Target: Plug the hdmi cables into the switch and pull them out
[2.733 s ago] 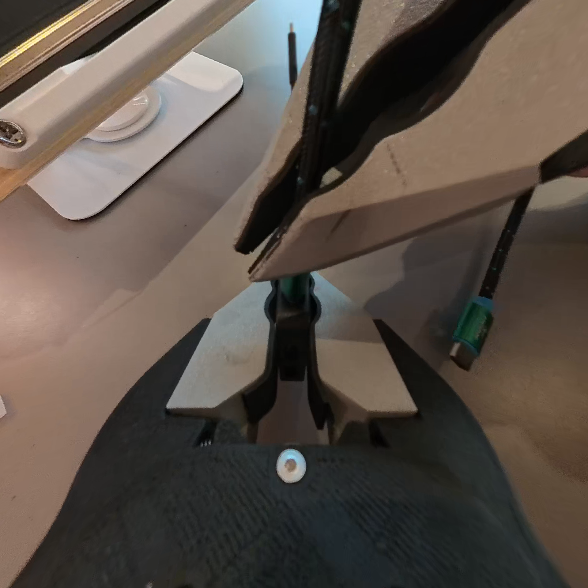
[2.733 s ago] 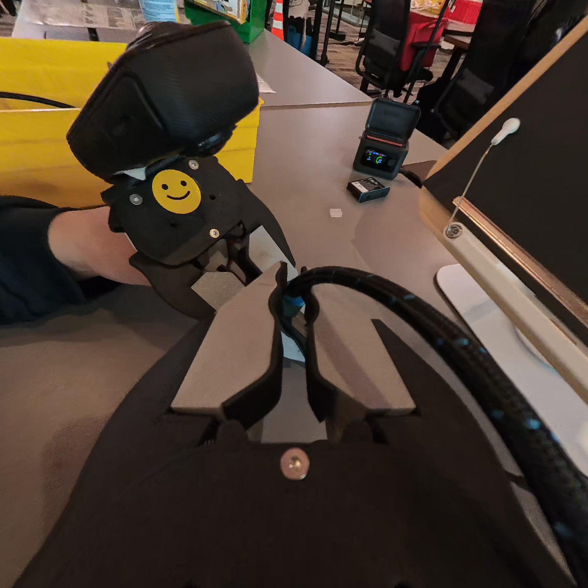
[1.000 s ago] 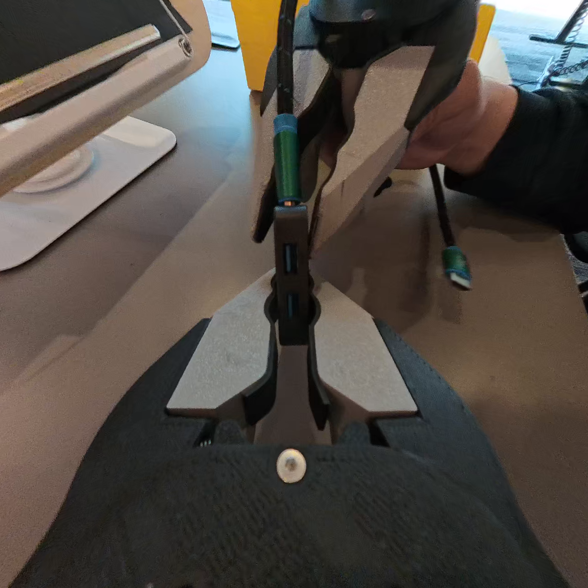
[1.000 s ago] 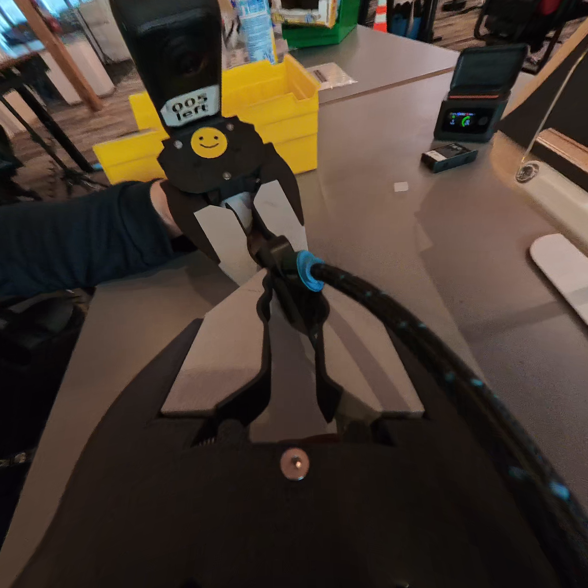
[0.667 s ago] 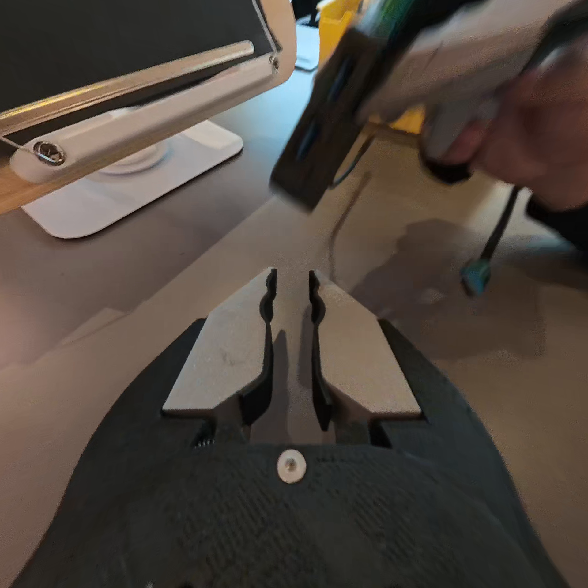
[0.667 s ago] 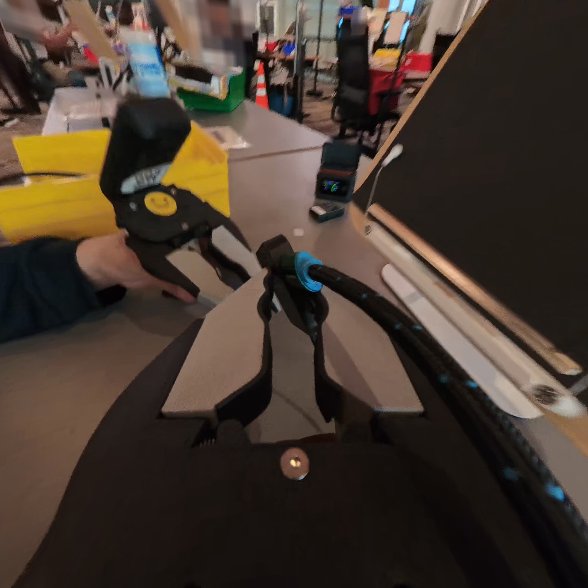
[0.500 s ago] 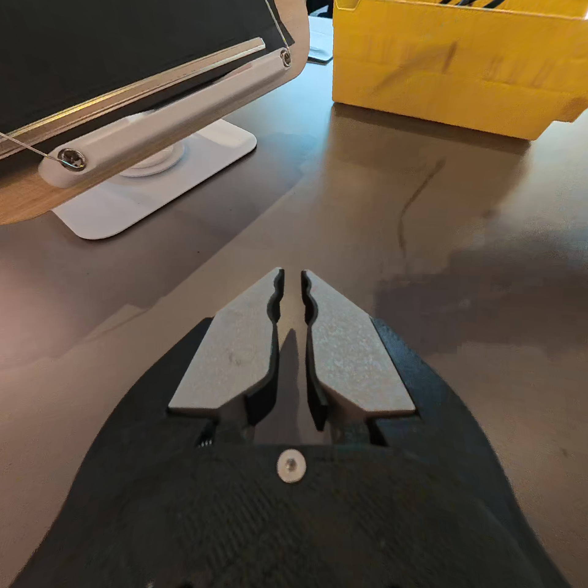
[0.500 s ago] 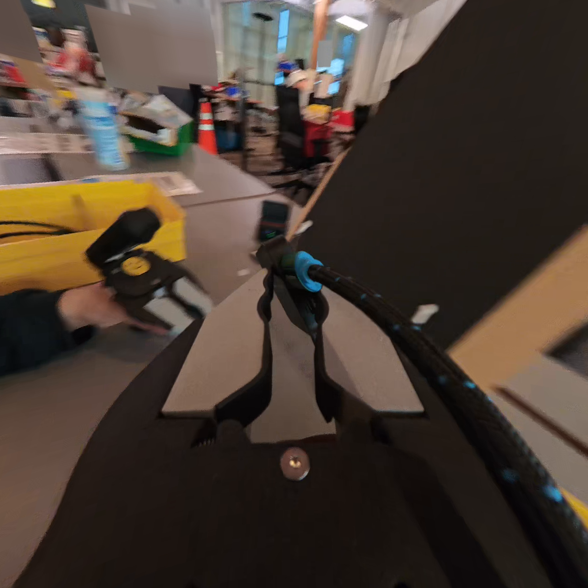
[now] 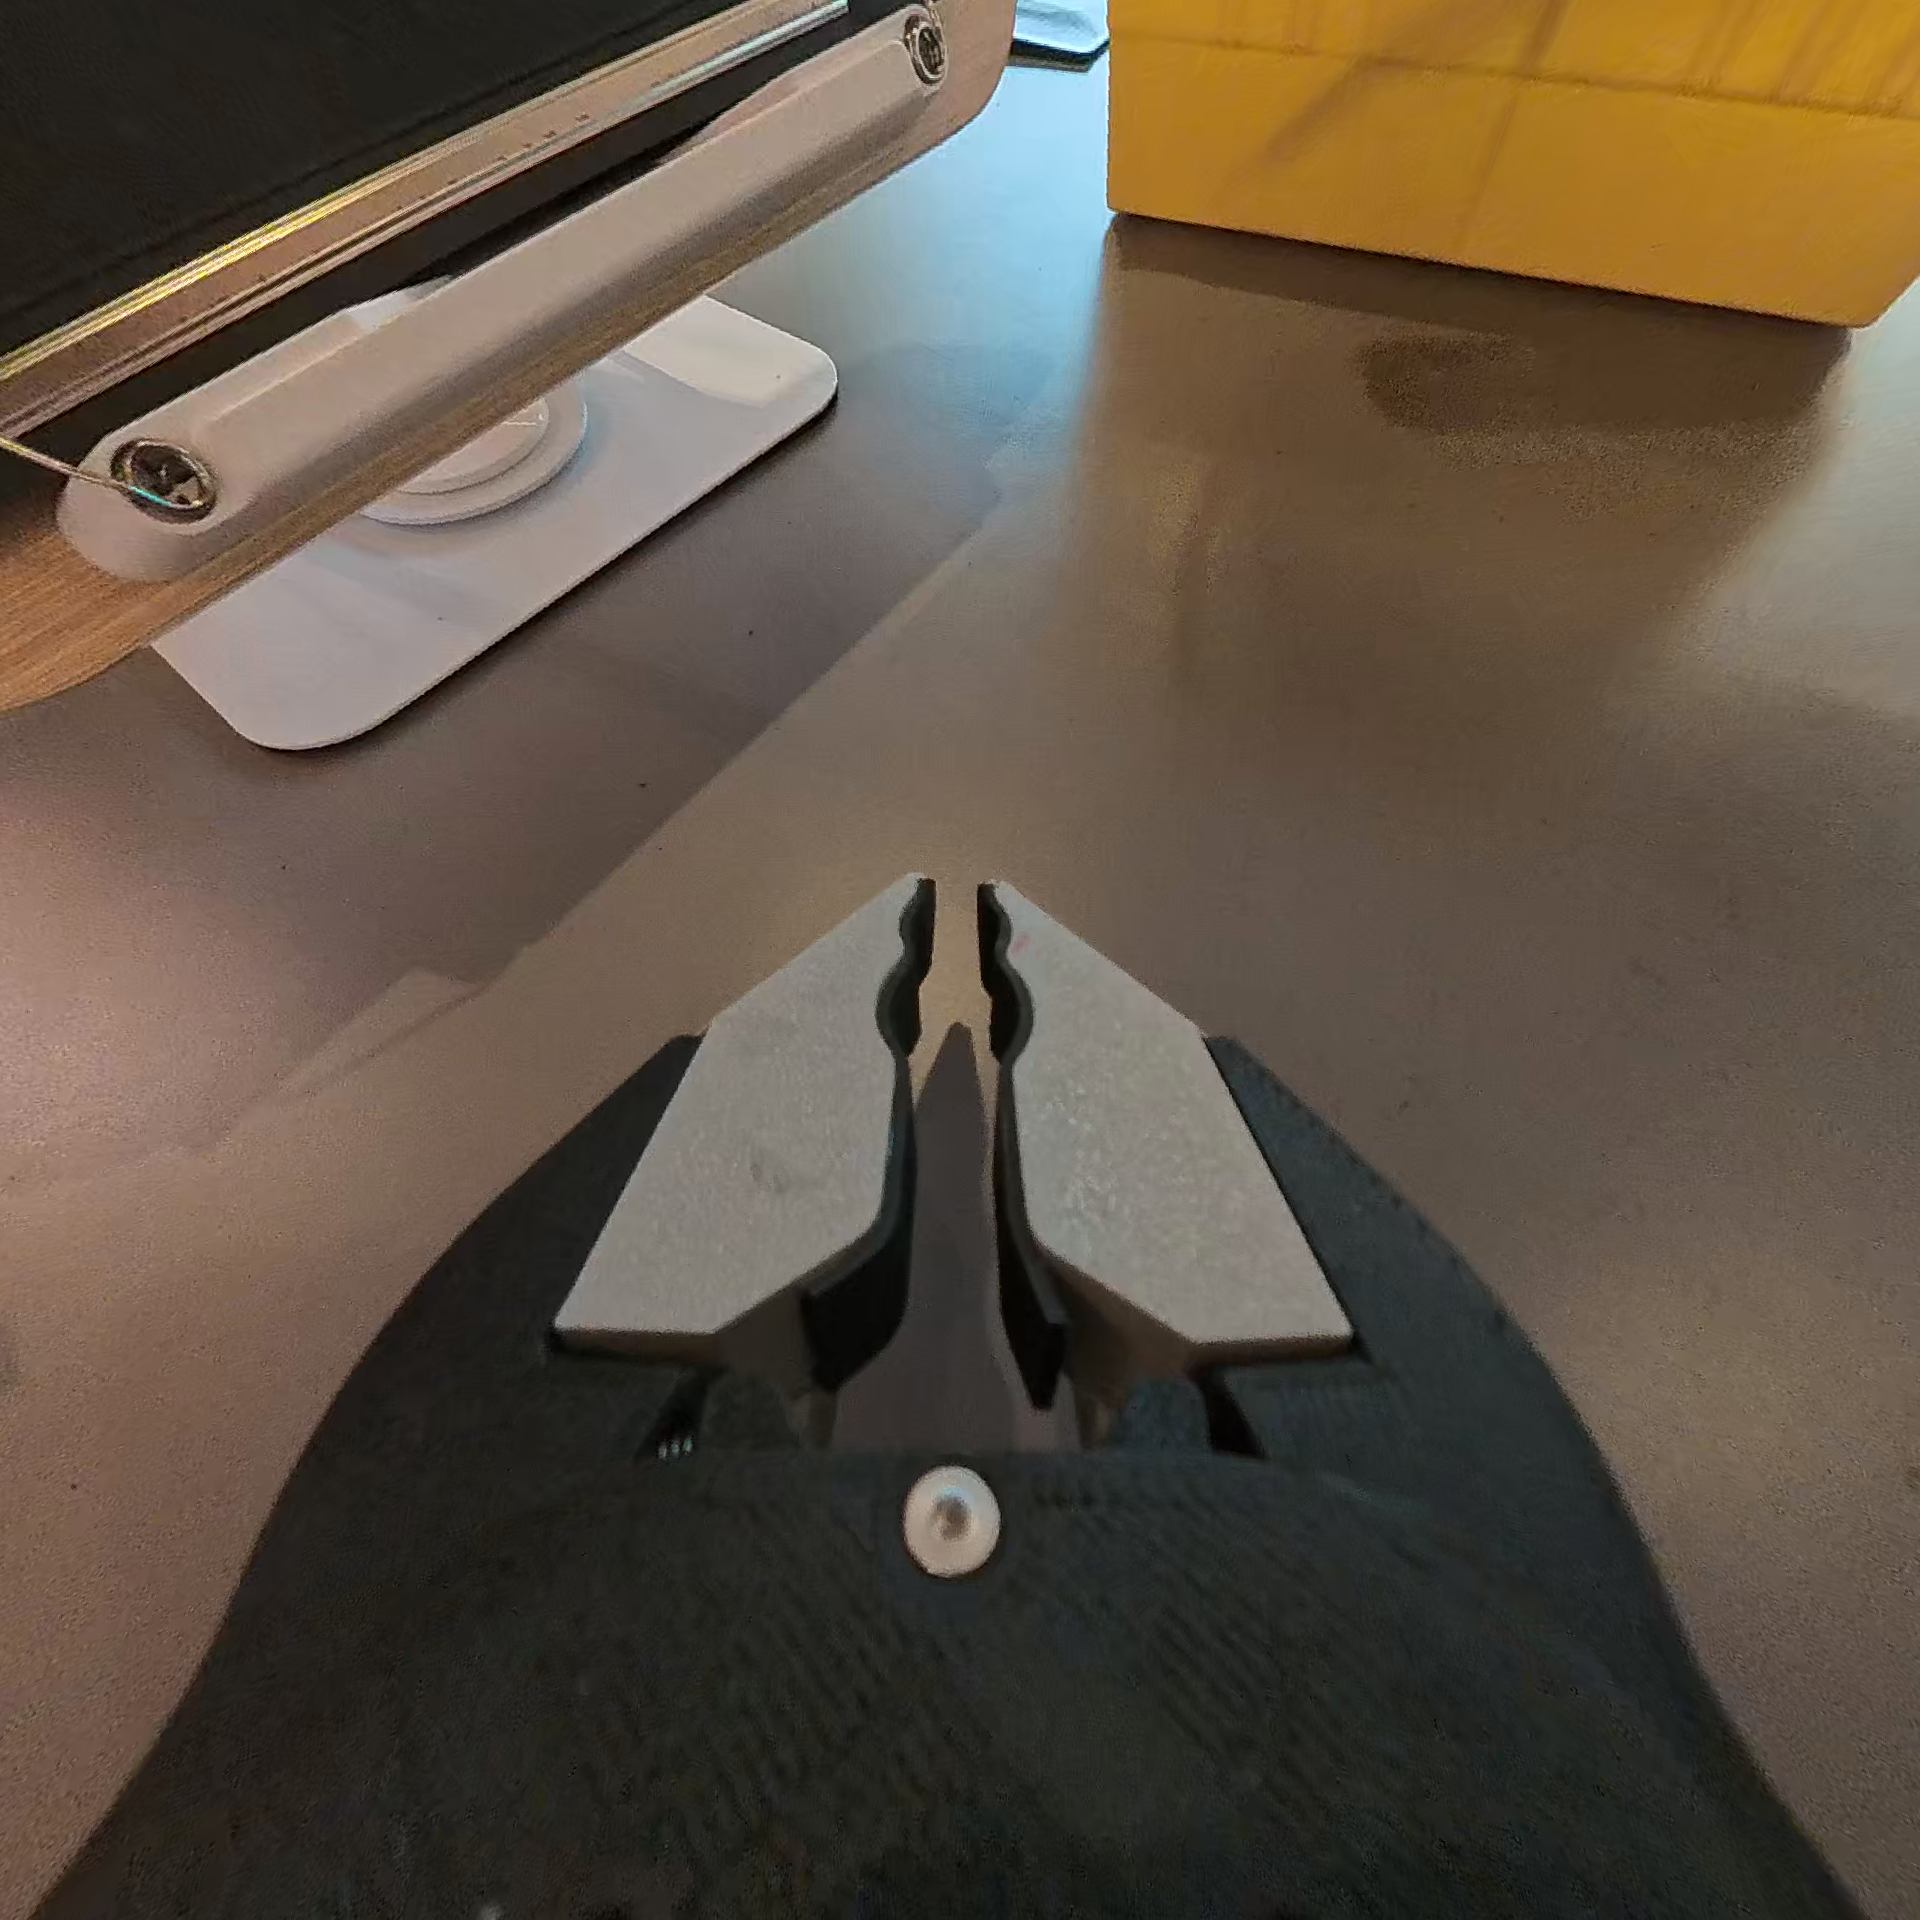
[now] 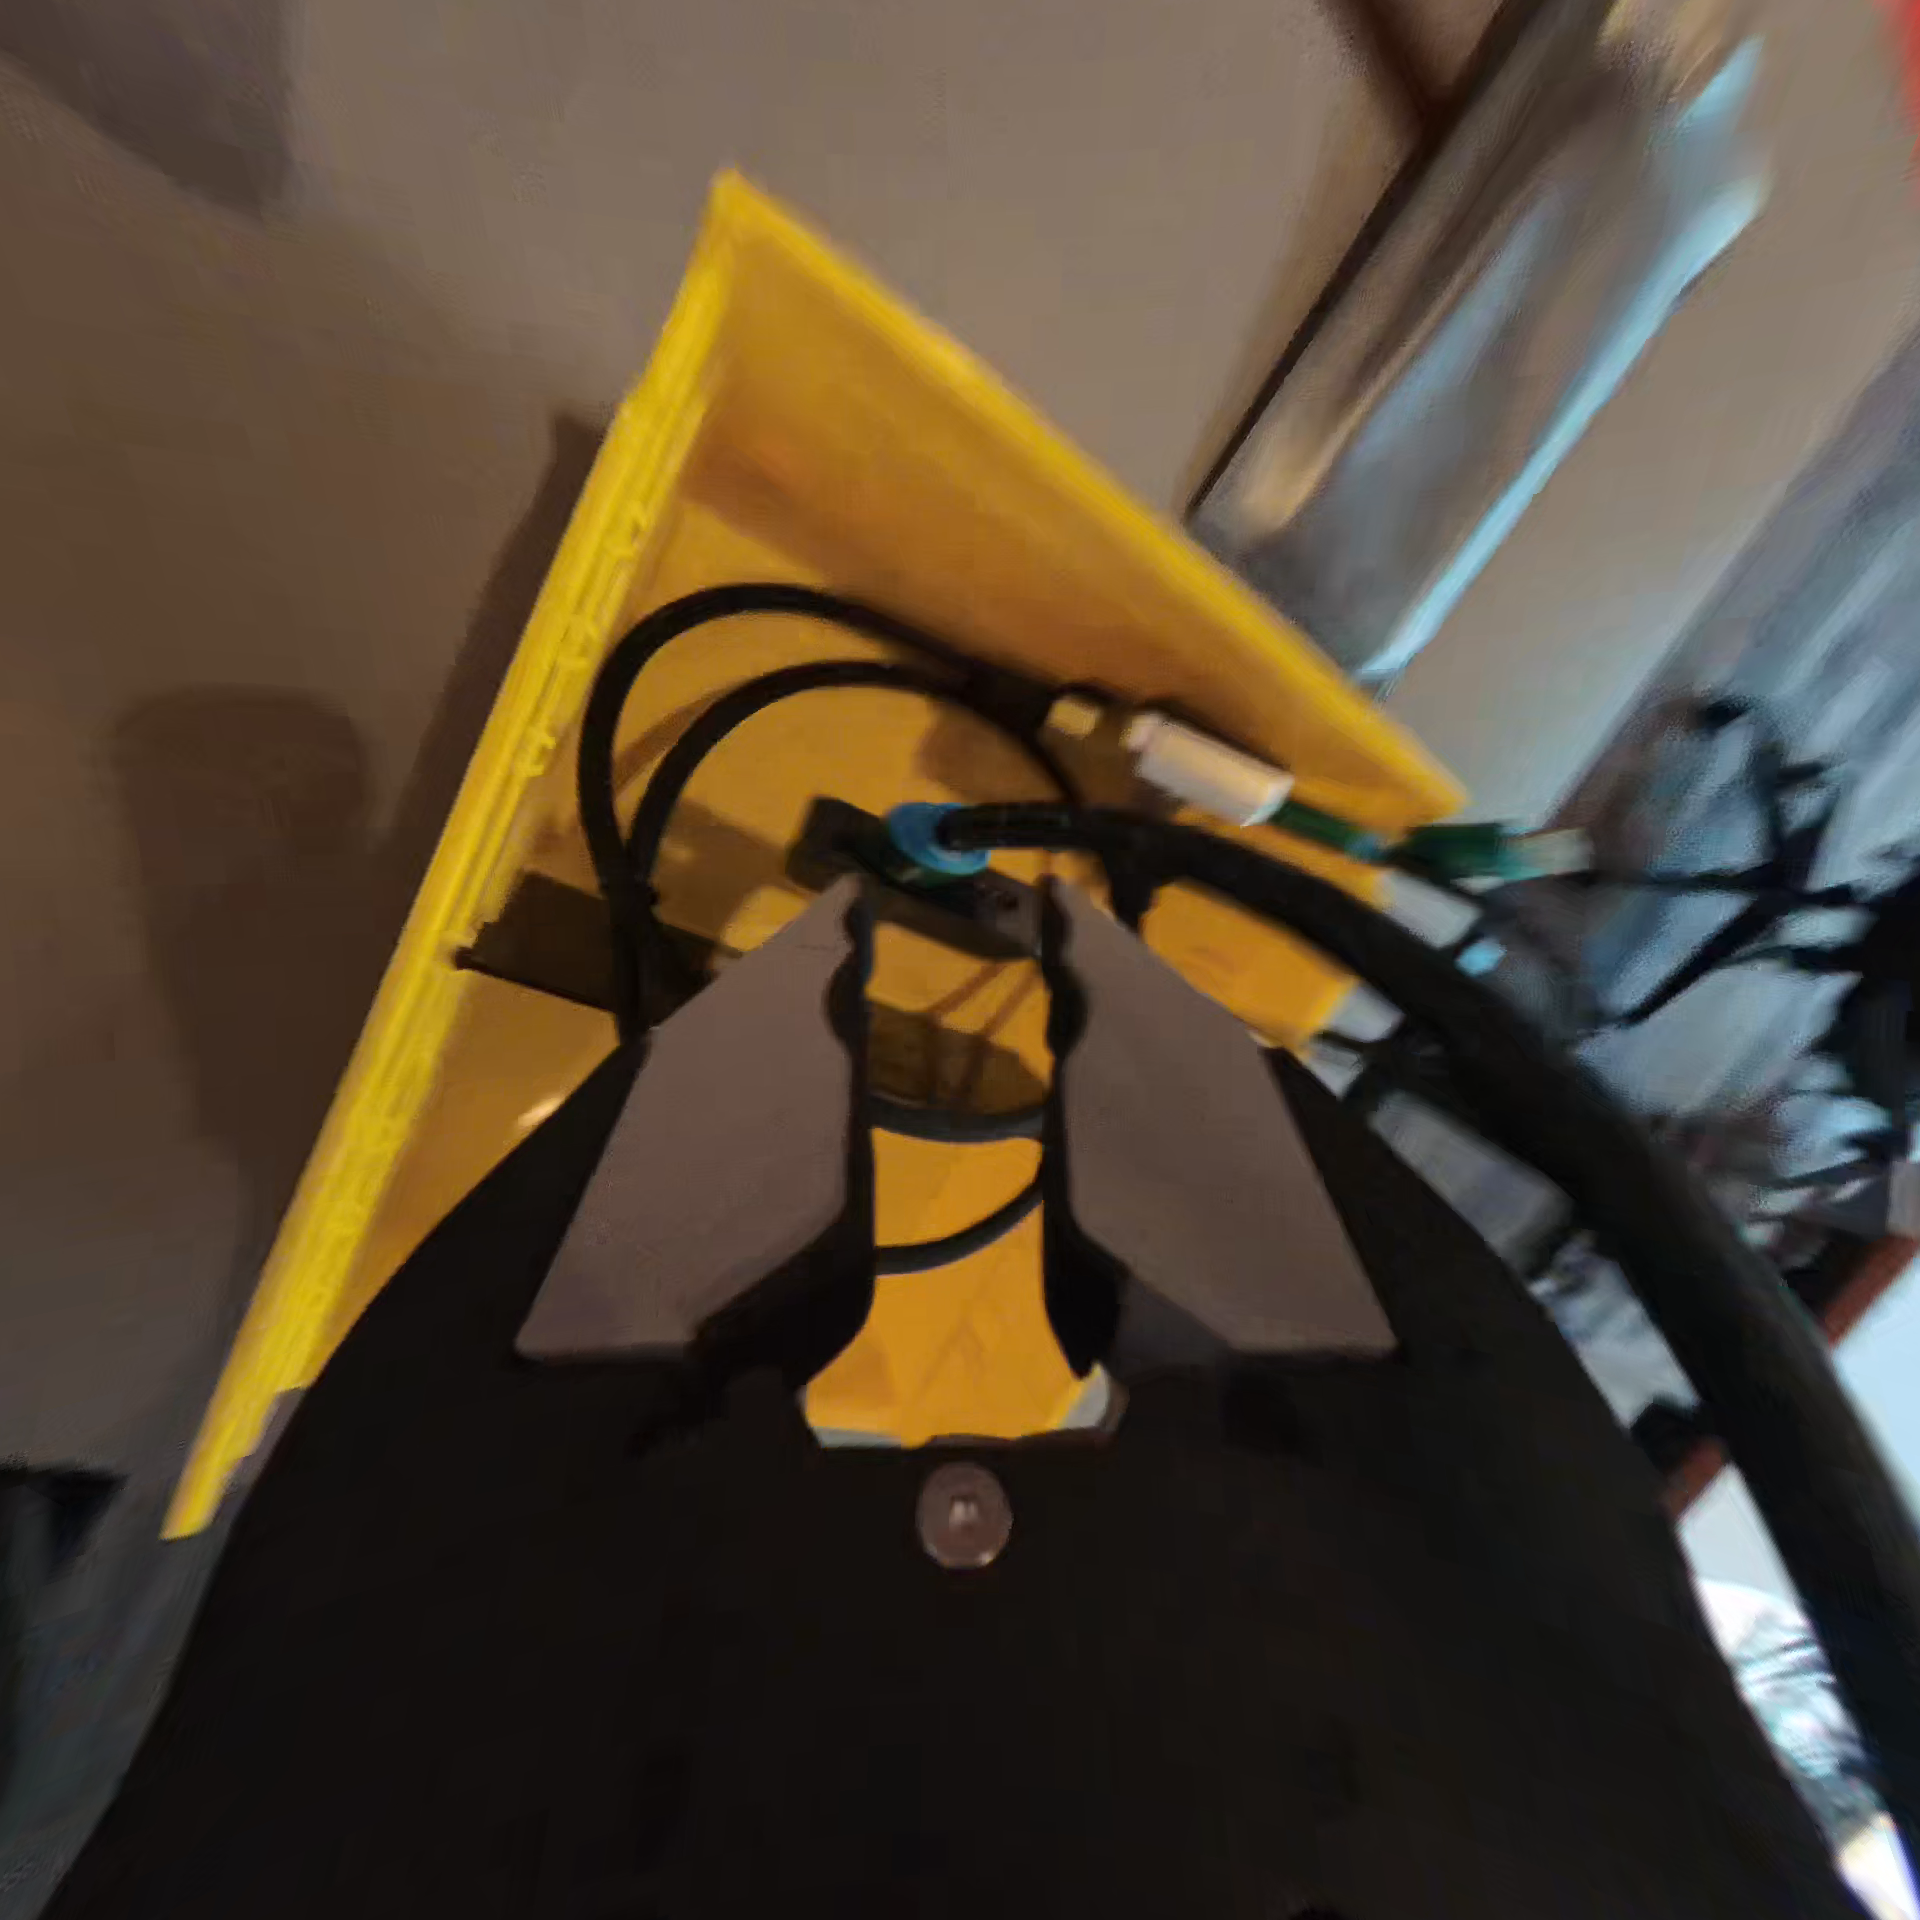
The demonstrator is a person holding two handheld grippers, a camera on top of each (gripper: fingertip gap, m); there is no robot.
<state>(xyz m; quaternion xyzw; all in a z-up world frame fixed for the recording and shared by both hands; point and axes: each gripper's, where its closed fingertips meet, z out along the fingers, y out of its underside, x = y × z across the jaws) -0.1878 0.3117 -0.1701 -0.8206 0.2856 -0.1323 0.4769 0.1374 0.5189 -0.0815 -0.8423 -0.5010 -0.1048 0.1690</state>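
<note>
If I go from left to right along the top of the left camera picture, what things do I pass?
Dark screen on its white stand → yellow bin.

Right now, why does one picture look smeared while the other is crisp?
Right wrist view: motion blur smears the yellow bin and the cables, so edges streak. Left wrist view: sharp, with soft window glare on the table and wide-angle bending at the monitor.

Stand [image 9: 499,582] on table [image 9: 1351,831] at left, bin [image 9: 1507,156] behind at right; cables [image 10: 790,665] in bin.
</note>
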